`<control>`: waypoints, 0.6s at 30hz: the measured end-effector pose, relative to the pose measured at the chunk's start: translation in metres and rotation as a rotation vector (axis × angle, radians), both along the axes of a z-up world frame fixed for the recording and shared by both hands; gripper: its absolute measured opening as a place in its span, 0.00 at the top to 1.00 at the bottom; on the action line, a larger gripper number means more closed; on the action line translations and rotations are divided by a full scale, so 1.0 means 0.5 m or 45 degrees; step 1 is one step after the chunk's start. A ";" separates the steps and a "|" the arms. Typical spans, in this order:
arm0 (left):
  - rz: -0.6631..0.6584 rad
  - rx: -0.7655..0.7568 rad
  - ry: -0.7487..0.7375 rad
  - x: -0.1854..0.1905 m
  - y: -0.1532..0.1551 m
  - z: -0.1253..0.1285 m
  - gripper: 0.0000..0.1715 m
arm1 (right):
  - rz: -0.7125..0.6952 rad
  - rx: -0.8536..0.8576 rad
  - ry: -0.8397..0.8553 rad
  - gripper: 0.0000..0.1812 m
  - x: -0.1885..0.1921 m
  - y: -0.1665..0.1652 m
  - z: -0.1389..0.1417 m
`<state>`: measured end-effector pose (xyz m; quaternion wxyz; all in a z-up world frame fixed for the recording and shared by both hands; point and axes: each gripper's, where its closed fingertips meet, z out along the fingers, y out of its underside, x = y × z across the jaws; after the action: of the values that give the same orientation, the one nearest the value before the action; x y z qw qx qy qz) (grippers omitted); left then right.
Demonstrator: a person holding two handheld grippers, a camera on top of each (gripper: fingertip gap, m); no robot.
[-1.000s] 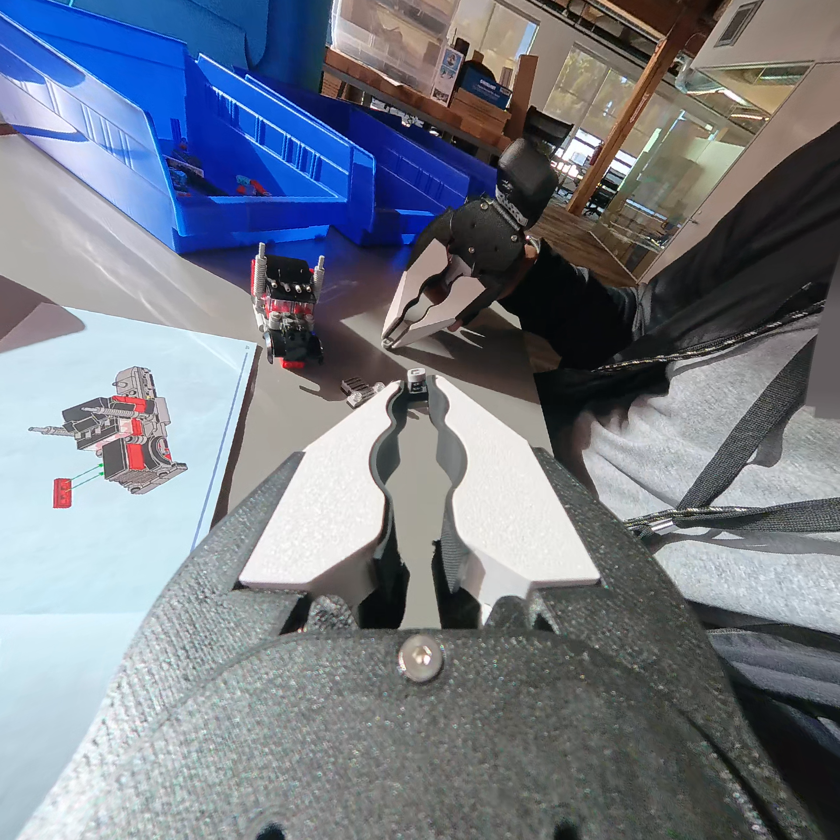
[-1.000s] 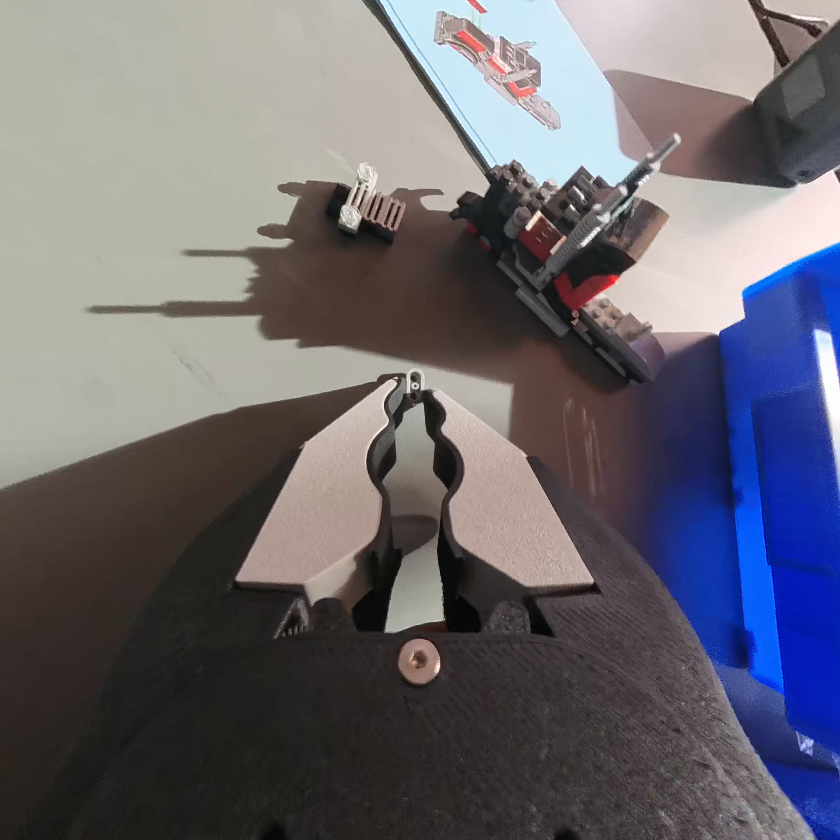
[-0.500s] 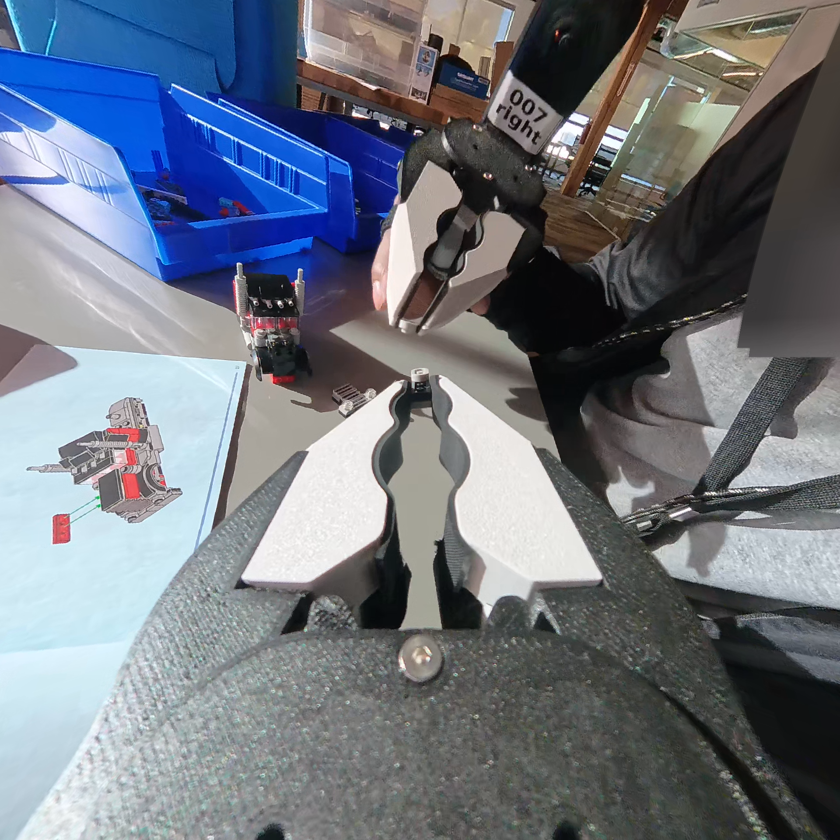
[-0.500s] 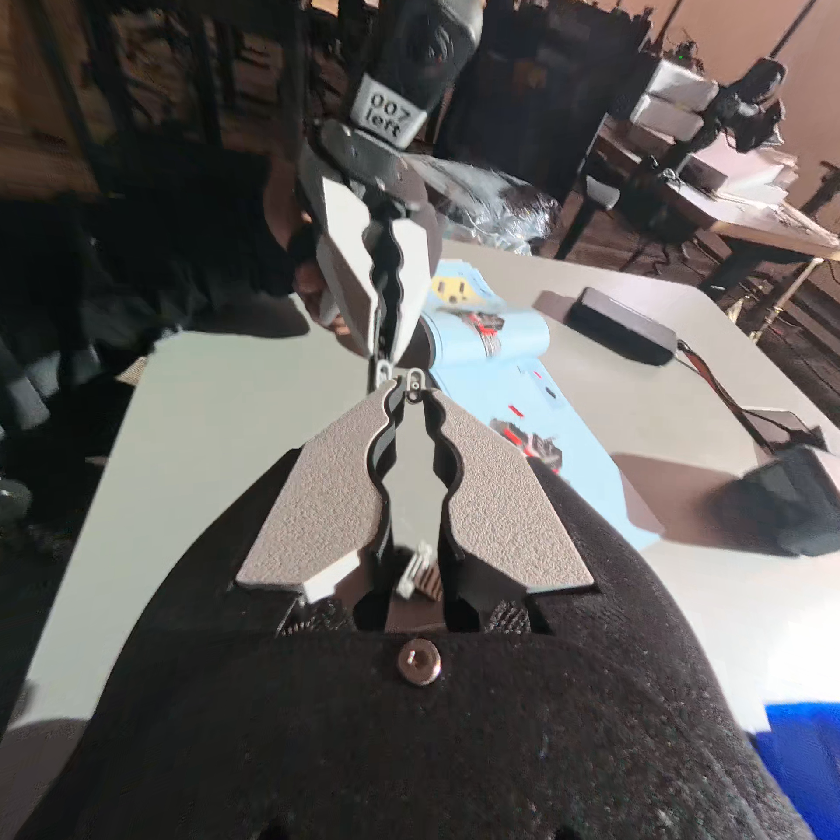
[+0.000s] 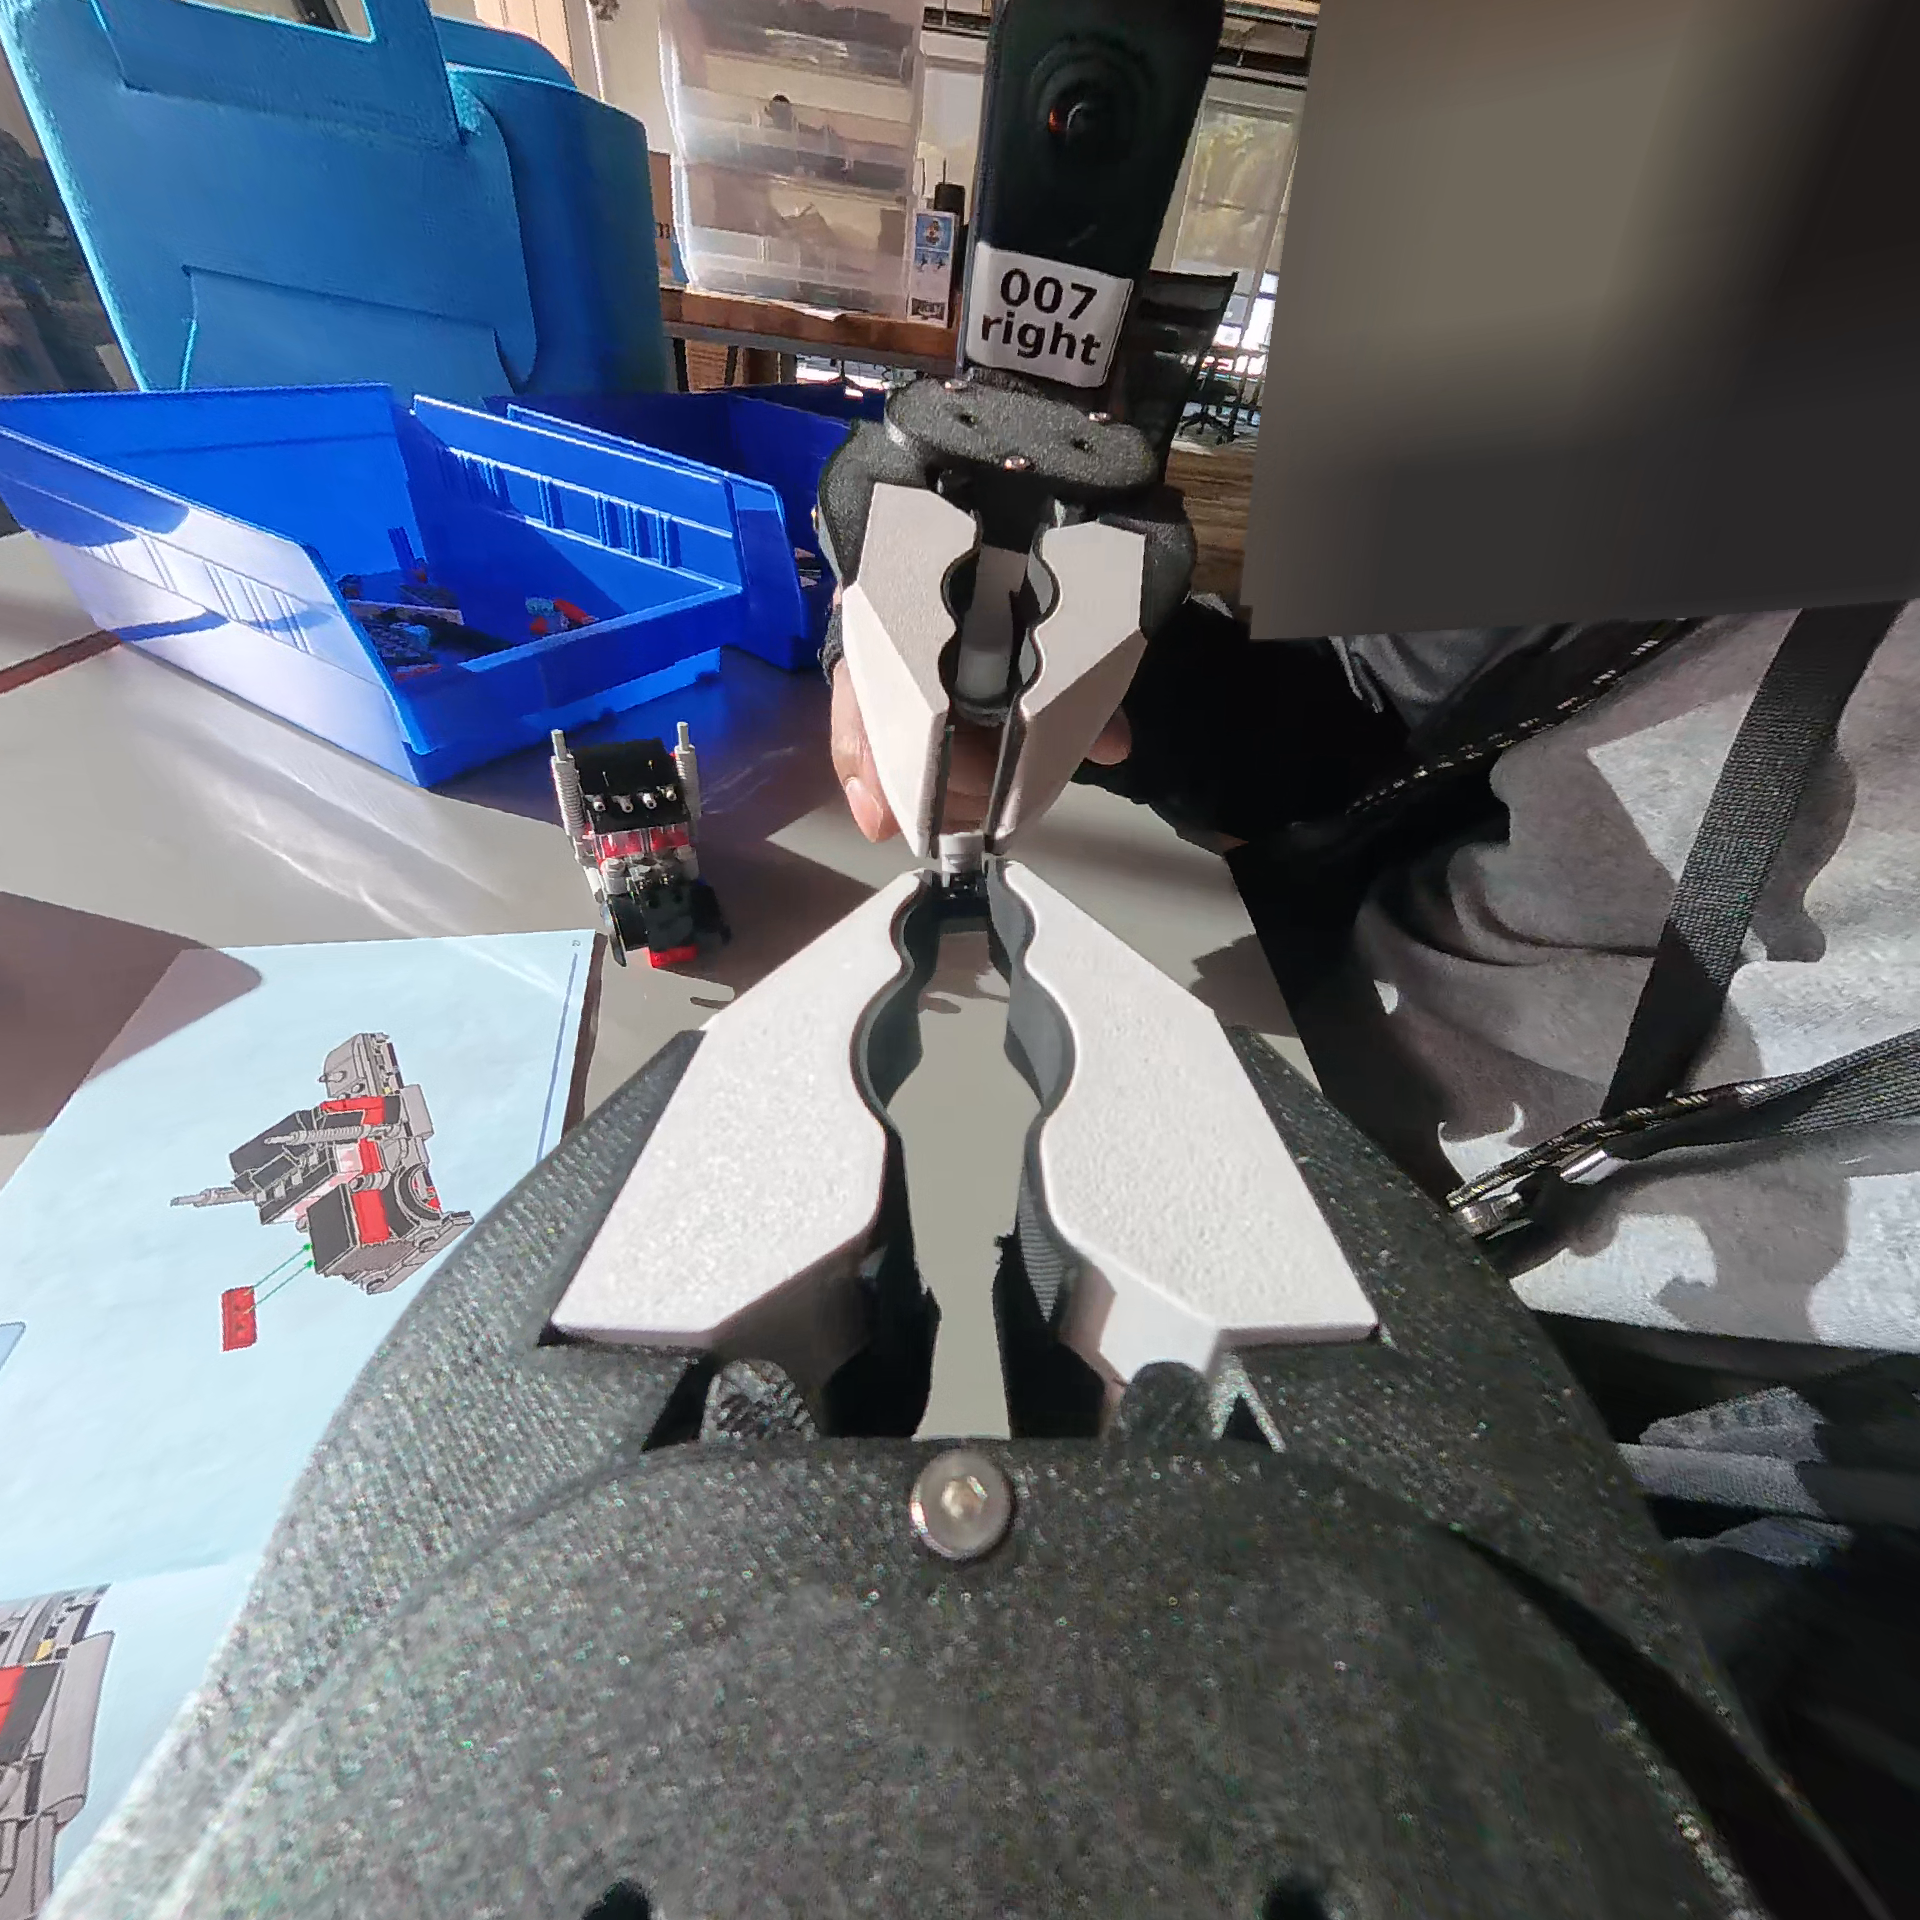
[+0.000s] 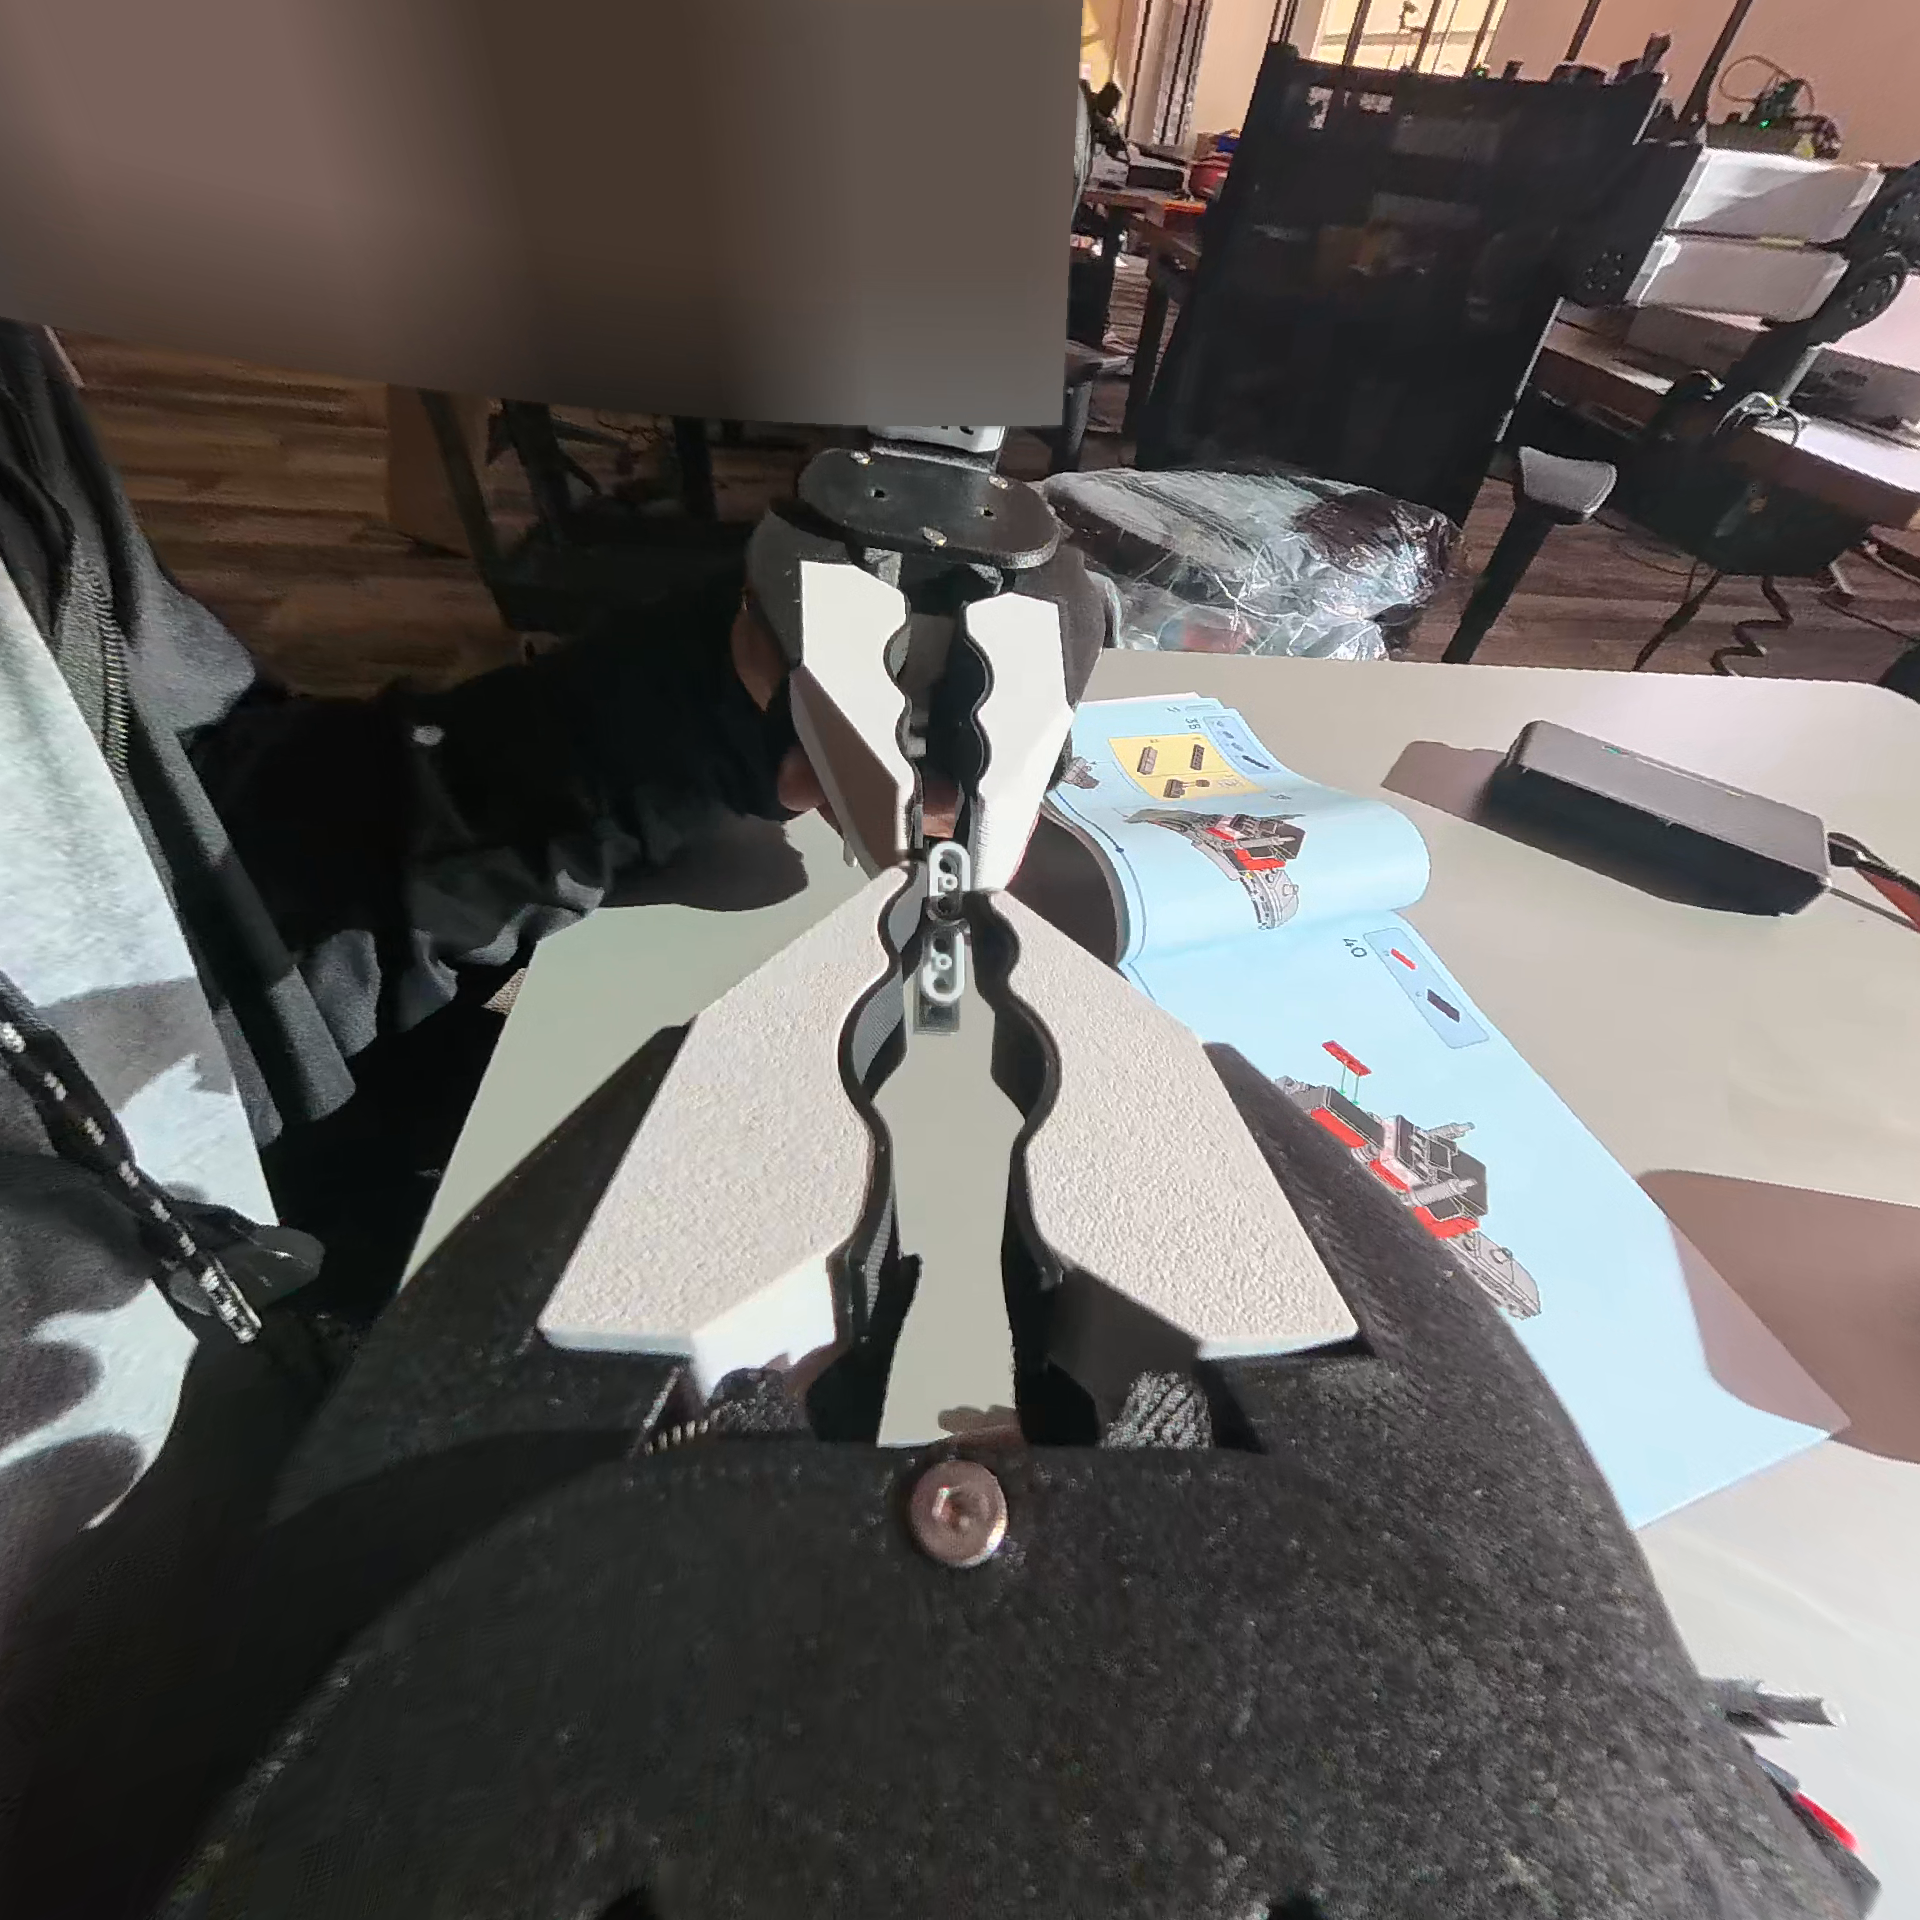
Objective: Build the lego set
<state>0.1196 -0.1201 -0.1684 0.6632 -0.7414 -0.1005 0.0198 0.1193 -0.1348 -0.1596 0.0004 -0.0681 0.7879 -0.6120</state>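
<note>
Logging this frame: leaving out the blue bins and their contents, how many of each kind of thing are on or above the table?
Tools: 2 (left tool, right tool)
Small held pieces: 2 (dark piece, light grey piece)
Truck model: 1
Instruction booklet: 1
Black device: 1
Total: 7
</note>
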 end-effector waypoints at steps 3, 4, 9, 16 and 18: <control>-0.008 0.007 0.008 0.002 0.001 0.002 0.95 | 0.014 -0.010 -0.024 0.94 0.005 -0.002 0.001; -0.009 0.010 0.011 0.003 0.001 0.003 0.95 | 0.019 -0.015 -0.035 0.94 0.006 -0.002 0.003; -0.023 0.043 0.037 0.010 -0.001 0.014 0.95 | 0.027 -0.045 -0.072 0.94 0.013 -0.006 0.013; -0.017 0.096 0.075 0.018 -0.016 0.031 0.95 | 0.032 -0.060 -0.074 0.94 0.023 -0.023 0.031; -0.009 0.104 0.078 0.021 -0.023 0.032 0.95 | 0.033 -0.051 -0.062 0.94 0.026 -0.026 0.029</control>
<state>0.1302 -0.1316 -0.1524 0.6957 -0.7131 -0.0783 0.0361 0.1322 -0.1476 -0.1452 0.0263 -0.0635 0.7743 -0.6290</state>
